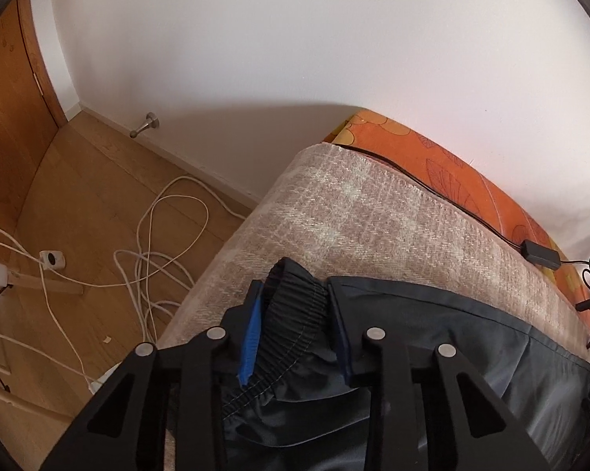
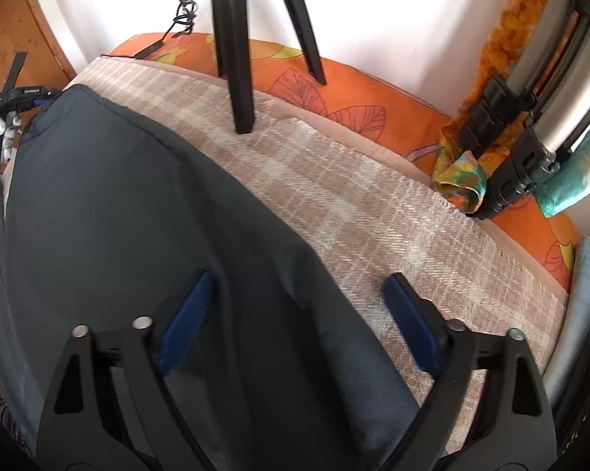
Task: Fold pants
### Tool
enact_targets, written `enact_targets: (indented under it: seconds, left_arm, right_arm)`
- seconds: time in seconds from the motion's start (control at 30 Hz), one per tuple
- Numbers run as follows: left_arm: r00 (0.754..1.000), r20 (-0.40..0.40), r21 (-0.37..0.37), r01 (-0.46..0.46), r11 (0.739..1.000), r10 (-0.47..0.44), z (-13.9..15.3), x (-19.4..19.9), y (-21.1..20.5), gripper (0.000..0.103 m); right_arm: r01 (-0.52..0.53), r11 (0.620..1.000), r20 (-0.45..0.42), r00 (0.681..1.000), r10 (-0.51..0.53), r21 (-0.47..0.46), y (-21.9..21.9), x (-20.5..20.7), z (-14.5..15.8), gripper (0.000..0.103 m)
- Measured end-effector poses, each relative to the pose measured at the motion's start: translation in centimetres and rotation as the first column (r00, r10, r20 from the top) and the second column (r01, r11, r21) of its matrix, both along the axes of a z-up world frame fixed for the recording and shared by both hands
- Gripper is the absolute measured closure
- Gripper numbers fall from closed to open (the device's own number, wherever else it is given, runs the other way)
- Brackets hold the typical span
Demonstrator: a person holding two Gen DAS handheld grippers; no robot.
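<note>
The left tongs (image 1: pixel 295 325) are pinching the pants' (image 2: pixel 138 212) elastic waistband (image 1: pixel 295 310) near the plaid blanket's (image 2: pixel 334 204) edge, while the right tongs (image 2: pixel 295 322) are straddling the leg edge, wide, readying a two-point lift.

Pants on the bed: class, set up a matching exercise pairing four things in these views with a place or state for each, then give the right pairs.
Things:
1. left gripper
2. right gripper
3. checked blanket
4. white cables

Places or states:
A. lying looped on the wooden floor
B. spread under the dark pants
C. fingers closed on the elastic waistband
D. fingers wide apart, one over the pants, one over the blanket

Pairs: 1-C, 2-D, 3-B, 4-A
</note>
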State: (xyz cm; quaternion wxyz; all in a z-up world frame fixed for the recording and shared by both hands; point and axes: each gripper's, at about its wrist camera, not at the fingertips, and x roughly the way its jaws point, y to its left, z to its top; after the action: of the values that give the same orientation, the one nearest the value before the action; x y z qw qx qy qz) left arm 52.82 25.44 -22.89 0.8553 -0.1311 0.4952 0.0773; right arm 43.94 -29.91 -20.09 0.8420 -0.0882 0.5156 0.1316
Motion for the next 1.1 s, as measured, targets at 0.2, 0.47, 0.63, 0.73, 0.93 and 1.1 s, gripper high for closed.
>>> enact_targets:
  seconds: [0.2,0.47,0.63,0.73,0.93,1.1]
  left_arm:
    - [1.000,0.028,0.019,0.009,1.000,-0.009,0.8,-0.6,-0.4,0.079]
    - [0.995,0.100,-0.014,0.010,1.000,-0.008,3.0,-2.1,0.5,0.081]
    - [0.990,0.143,-0.023,0.014,1.000,-0.011,4.7,-3.4,1.2,0.082]
    - [0.986,0.166,-0.043,0.011,0.999,-0.004,5.8,-4.6,2.0,0.082]
    - [0.973,0.228,-0.038,0.047,0.998,-0.037,8.5,-9.2,3.2,0.082]
    - [0.963,0.266,-0.074,0.054,0.996,-0.033,9.5,-14.9,5.3,0.082]
  right_arm:
    - [-0.014,0.997,-0.017,1.000,0.015,0.072,0.6,-0.3,1.0,0.095]
    - [-0.022,0.996,0.055,0.998,0.017,0.088,1.9,-3.1,4.2,0.099]
    - [-0.054,0.995,0.125,0.991,0.043,0.089,2.3,-6.9,7.7,0.100]
    - [-0.060,0.993,0.146,0.988,0.045,0.100,2.8,-9.6,9.3,0.100]
    - [-0.126,0.986,0.178,0.978,0.105,0.110,4.8,-16.6,11.8,0.100]
    - [-0.160,0.979,0.152,0.978,0.141,0.128,6.1,-22.6,12.2,0.100]
